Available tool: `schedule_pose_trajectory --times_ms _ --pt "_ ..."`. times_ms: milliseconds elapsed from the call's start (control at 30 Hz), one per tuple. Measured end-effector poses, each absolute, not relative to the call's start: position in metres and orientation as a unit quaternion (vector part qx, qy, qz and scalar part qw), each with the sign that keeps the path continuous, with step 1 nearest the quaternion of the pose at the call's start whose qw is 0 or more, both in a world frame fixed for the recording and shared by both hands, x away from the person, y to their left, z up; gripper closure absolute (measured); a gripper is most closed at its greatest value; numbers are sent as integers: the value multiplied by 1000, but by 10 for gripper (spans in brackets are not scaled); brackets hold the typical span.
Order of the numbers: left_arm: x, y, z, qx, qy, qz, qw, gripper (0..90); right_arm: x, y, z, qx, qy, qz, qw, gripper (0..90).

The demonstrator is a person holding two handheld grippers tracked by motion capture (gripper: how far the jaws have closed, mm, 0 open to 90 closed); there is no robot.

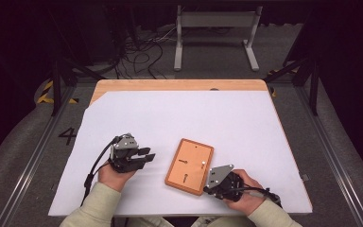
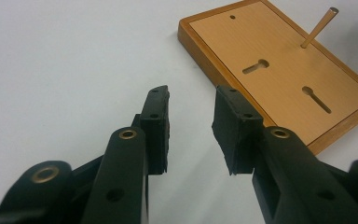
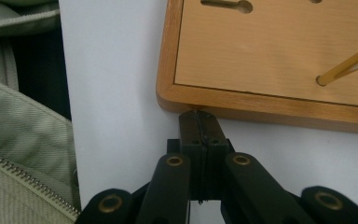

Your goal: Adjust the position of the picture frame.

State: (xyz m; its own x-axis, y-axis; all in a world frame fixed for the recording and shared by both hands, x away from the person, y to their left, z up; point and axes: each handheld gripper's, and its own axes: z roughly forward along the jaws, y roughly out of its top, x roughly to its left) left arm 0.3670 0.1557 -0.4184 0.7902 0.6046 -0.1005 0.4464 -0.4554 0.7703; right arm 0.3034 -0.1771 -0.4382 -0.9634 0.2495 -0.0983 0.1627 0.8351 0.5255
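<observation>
Nearest the person, the right gripper (image 3: pixel 199 114) has its jaws pressed together on nothing, tips right at the near edge of the wooden board (image 1: pixel 190 166), probably to nudge or steady it; whether they actually touch is hard to tell. The left gripper (image 2: pixel 191 109) waits just beside the board with jaws apart and empty. The board lies flat on the white surface (image 1: pixel 179 113), with 2 keyhole slots (image 2: pixel 255 66) and 1 thin peg (image 2: pixel 318 29) standing tilted in a hole.

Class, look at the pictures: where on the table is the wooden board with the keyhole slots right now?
In the high view the wooden board lies on the white sheet near the table's front edge, between the left gripper and the right gripper, closer to the right.
</observation>
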Motion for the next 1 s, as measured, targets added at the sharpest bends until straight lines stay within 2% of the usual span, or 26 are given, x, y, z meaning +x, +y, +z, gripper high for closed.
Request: schedule_pose_trajectory --times_ms 467,1000 --pt "365 169 -421 843 327 90 416 661 312 -139 -443 99 949 286 88 900" --pt "364 172 -423 841 334 90 416 666 342 -96 -446 127 941 295 107 900"
